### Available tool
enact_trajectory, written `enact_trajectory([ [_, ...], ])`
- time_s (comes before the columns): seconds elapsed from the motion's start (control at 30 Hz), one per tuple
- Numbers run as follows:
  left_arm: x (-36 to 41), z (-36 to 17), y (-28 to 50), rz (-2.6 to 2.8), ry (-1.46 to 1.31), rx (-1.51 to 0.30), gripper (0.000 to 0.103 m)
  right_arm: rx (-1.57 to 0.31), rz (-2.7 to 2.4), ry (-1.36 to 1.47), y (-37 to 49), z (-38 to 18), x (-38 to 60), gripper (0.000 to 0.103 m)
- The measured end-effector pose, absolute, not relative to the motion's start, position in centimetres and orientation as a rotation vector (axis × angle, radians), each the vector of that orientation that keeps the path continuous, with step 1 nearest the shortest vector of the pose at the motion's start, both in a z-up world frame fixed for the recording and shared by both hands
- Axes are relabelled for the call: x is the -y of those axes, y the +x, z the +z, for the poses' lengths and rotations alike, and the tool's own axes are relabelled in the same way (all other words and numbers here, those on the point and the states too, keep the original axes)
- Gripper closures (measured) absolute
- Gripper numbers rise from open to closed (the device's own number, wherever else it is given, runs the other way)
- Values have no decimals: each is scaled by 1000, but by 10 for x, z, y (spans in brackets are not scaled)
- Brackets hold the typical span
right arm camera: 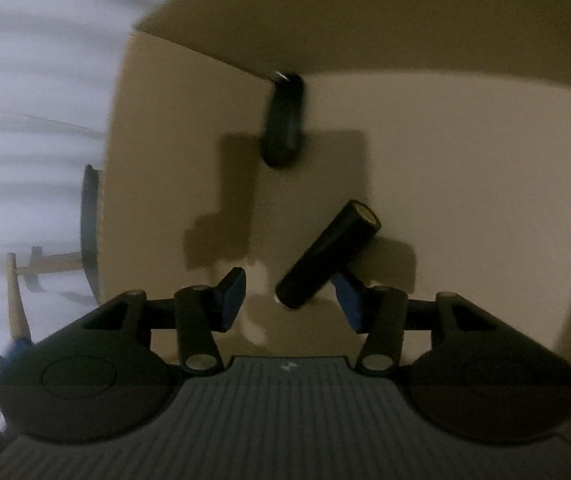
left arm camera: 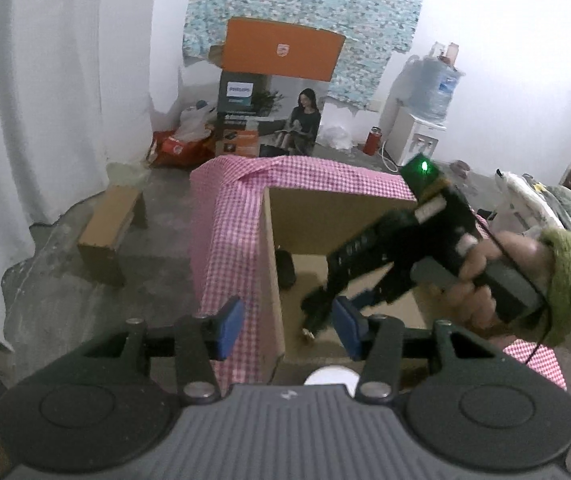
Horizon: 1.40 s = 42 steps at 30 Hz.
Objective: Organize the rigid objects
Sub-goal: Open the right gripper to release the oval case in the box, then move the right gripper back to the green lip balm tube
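Right wrist: black cylinder (right arm camera: 327, 255), pale-capped.

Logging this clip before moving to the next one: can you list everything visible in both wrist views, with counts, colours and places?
Open brown cardboard box: 1, on the pink checked cloth.
Pink-and-white checked cloth: 1, draped under the box.
Black cylinder with pale end cap: 1, inside the box, between the right gripper's open fingers.
Dark rounded object: 1, black, at the box's far wall; blurred.
White round object: 1, just ahead of the left gripper; mostly hidden.
Orange-lidded printed carton: 1, against the back wall.
Small brown cardboard box: 1, on the floor, left.
Water dispenser: 1, white, blue bottle, back right.
Red bottle: 1, on the floor beside it.
Left gripper: black, blue pads, open.
Right gripper: same, open.
Right hand: green-cuffed.
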<state>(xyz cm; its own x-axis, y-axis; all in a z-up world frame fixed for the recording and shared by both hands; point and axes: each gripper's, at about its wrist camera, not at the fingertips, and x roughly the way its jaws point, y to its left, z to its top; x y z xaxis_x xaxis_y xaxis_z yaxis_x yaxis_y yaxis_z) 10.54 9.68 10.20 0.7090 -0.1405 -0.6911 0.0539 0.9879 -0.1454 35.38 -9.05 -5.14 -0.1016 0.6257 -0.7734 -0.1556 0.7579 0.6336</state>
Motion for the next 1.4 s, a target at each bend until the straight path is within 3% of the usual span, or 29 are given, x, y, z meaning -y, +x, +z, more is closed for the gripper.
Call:
enact_trajectory([
  [0.5,-89,89,62,-175,-163,-735,34,-1335,711,541,321,21,188,48],
  [0.87,-30,79,24,-392,-92,-740,28,-1012,750,685,206,80,298,46],
  [1.2,64,32,25,-554,116,-815,29,-973,530,840,116,-11,339,46],
  [1.4,108,3,44,-544,267,-821,43,-991,451,956,102,-66,340,53],
])
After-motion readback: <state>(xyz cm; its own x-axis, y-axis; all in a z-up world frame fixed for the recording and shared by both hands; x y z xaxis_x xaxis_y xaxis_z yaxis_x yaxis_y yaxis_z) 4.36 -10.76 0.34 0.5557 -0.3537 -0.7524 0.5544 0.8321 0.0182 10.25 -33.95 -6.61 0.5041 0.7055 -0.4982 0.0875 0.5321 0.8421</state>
